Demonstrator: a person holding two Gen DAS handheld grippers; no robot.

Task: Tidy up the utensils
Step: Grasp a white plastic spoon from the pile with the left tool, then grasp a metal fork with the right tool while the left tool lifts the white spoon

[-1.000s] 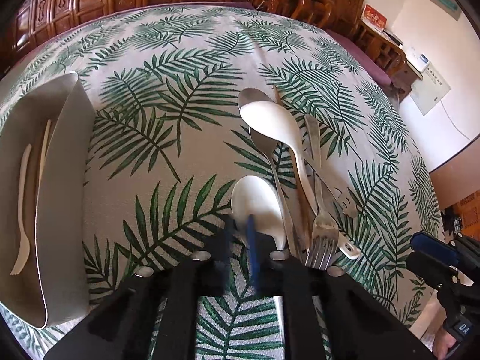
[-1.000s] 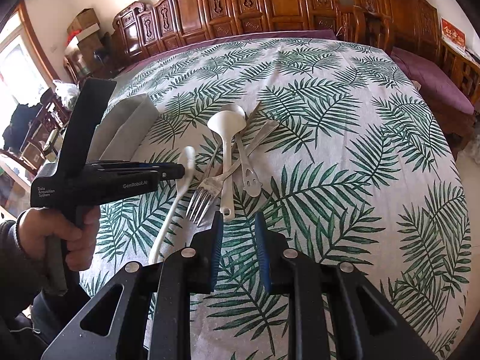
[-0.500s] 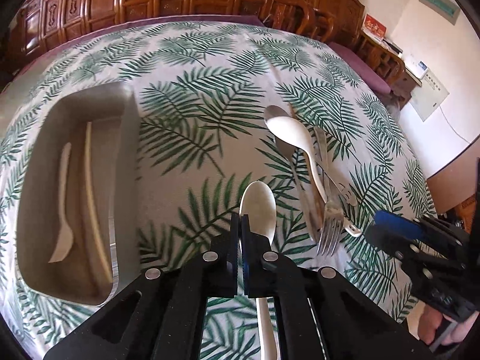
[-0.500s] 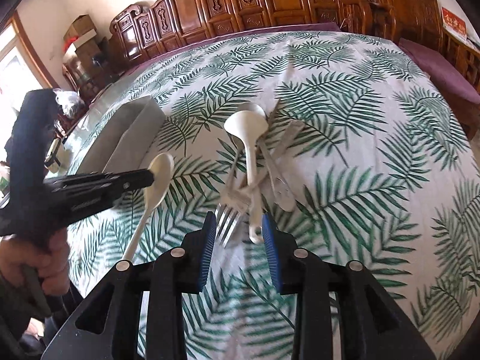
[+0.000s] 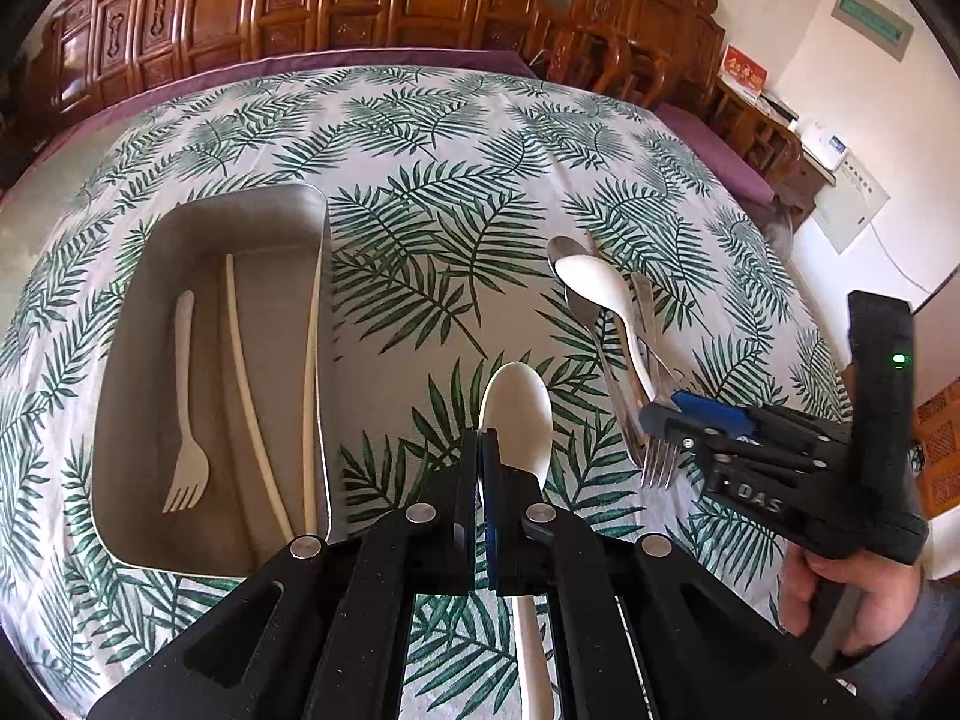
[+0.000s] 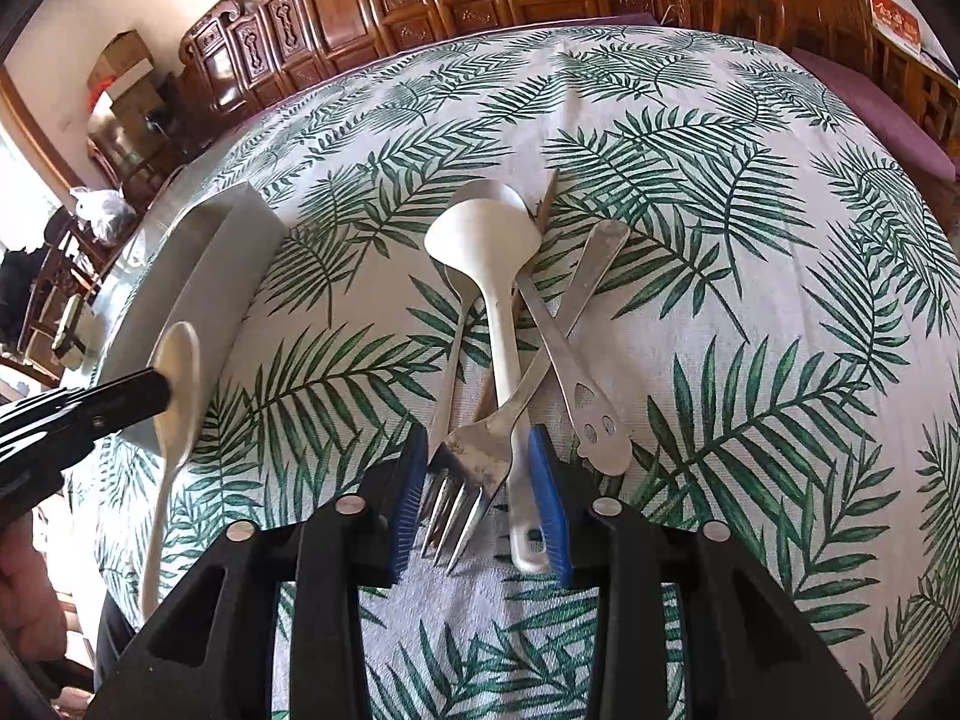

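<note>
So, spoon up, fork next
Left gripper pinches the light white spoon; right gripper's spread jaws straddle the slippery steel fork neck.

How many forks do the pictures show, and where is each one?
2. A white fork lies in the grey tray. A metal fork lies in the pile on the tablecloth, its tines between the open right gripper jaws. The pile may hide others.
</note>
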